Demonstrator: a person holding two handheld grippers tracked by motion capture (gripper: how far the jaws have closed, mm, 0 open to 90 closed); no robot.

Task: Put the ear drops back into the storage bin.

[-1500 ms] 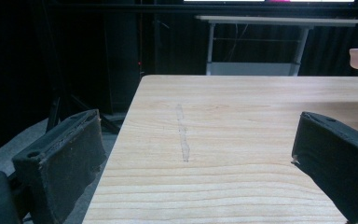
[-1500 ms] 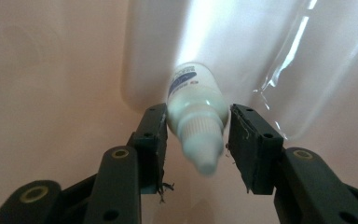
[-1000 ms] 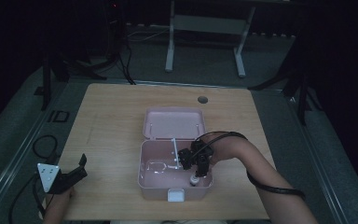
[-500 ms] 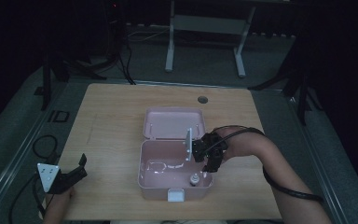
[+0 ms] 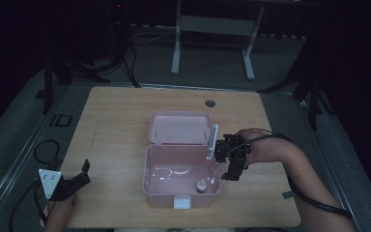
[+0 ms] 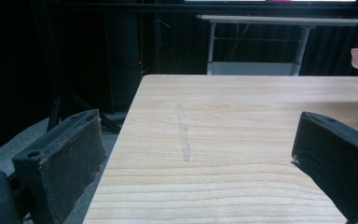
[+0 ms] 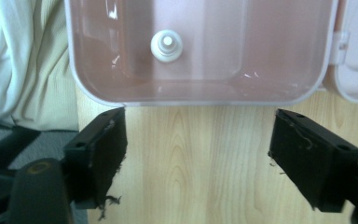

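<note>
Pink lidded box (image 5: 182, 175) sits open at worktop (image 5: 116, 125) centre, small white bottle (image 5: 201, 185) inside at its 5 o'clock corner. Right gripper (image 5: 232, 164), jaws spread and empty, hangs at the box's 3 o'clock rim; a careless sweep could clip the wall and shove the box. Left gripper (image 5: 72, 183), jaws spread, idle at 8 o'clock.

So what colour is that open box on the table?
The box is pale pink, lid included; the high view shows it best.

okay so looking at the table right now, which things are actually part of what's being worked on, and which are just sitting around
In the job:
pink box, open, lid laid back
small white bottle standing inside the box
right gripper, open, just outside the box's right wall

Just about:
left gripper, open, at the table's near left corner
round hole in the table
metal frame on the floor beyond
</note>
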